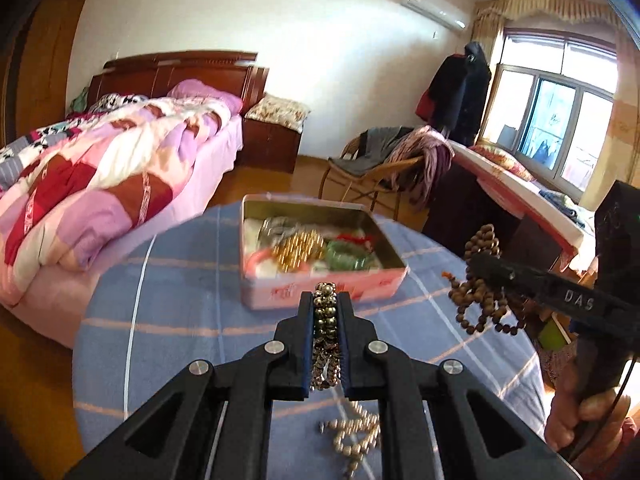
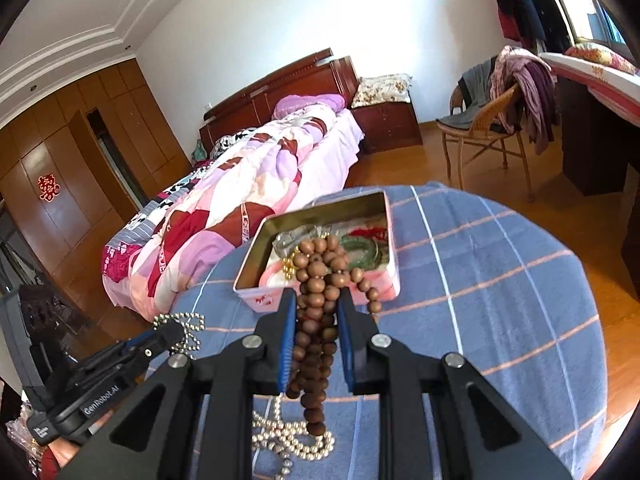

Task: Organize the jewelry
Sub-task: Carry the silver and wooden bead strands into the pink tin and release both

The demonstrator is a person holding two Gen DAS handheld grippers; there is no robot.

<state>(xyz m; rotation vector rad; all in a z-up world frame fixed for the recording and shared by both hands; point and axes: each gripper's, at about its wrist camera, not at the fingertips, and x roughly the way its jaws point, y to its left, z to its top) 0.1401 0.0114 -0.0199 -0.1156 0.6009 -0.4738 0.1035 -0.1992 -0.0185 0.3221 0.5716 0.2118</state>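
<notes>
Both claws hang just short of the tin (image 1: pixel 320 280), which sits open on the checked surface (image 1: pixel 160 320). The left claw (image 1: pixel 326 300) is pinched narrow on a dark metal bead strand (image 1: pixel 325 320) that runs between its pads, and the right claw (image 2: pixel 318 300) is closed on a bunch of wooden beads (image 2: pixel 320 272) whose loops spill over the tin's near rim and dangle below the pads. The step in hand looks like dropping each piece into the tin. To do it well, each claw should probably travel past the near rim until the whole hanging length is over the tin's middle, and only then release; the wooden loops are long and may catch on the rim or slide out if let go early. Going one claw at a time would keep the strands from tangling. By count: one tin, two held strands, and one pale bead chain (image 2: pixel 292 436) lying loose on the surface nearer than the tin. Inside the tin are a gold bead bracelet (image 1: pixel 298 250), a green bangle (image 1: pixel 348 258), something red and a pink band; the rest is blurred.
</notes>
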